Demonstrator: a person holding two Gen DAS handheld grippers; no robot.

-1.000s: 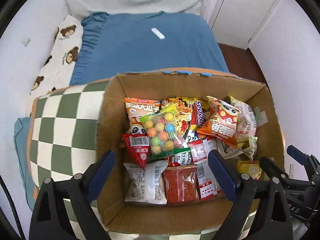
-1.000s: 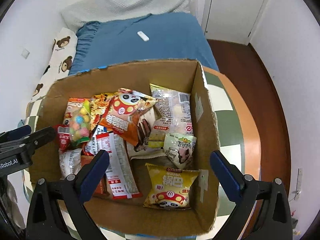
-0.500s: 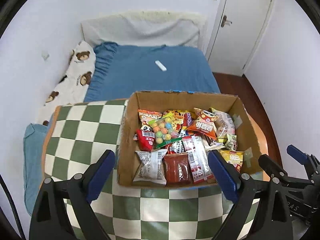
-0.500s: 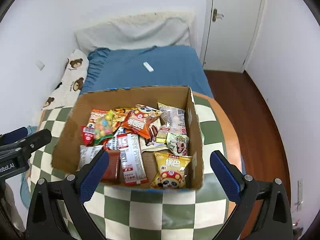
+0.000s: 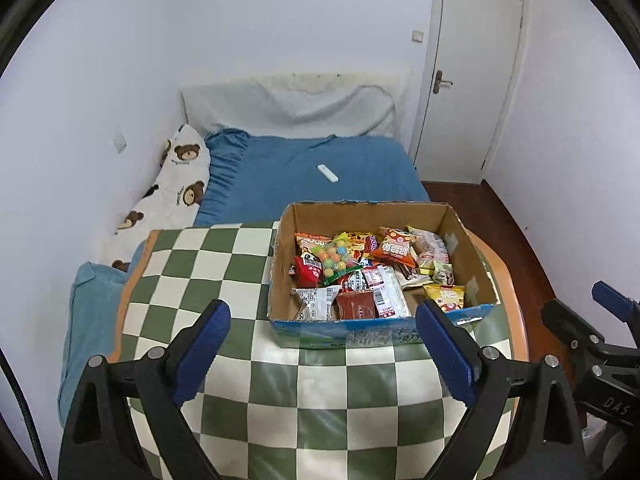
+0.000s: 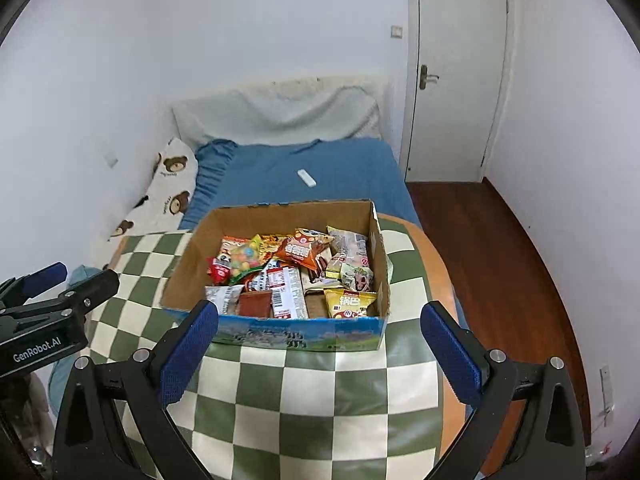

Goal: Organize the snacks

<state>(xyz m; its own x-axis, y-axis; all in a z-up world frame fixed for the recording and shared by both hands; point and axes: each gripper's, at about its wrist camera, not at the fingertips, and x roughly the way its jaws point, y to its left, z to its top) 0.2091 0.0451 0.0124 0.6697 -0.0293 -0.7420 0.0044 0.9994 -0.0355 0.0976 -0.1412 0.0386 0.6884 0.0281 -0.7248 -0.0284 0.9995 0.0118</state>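
Left gripper (image 5: 322, 326): blue-padded jaws spread wide with nothing between them, held above the near part of the table, short of the box.
Right gripper (image 6: 320, 326): jaws likewise spread apart and empty, above the near edge of the table; its black frame also shows at the right border of the left wrist view.
Cardboard box (image 5: 370, 212): open-topped, brown inside with a blue printed near wall, standing on the far right part of the table, apart from both grippers.
Snacks (image 5: 376, 272): a loose heap of packets covering the box floor, all inside the box.
Candy bag (image 5: 336, 258): clear packet of coloured balls, on top of the heap toward the far left of the box.
Orange packet (image 5: 394, 249): lies at the far middle of the heap, partly over its neighbours.
Yellow packet (image 6: 349, 301): in the near right corner of the box, beside the right wall.
Dark red packet (image 5: 357, 307): flat against the near wall, between a white barcode packet on its left and a long white-and-red wrapper on its right.
Table (image 5: 224, 264): round, covered by a green and cream checked cloth with an orange border.
Bed (image 5: 316, 184): blue sheet, directly beyond the table; a bear-print pillow (image 5: 172, 188) runs along its left side by the wall.
White remote (image 5: 328, 173): lying on the blue sheet, far from the box.
Door (image 5: 472, 80): white, shut, at the far right; dark wooden floor in front of it.
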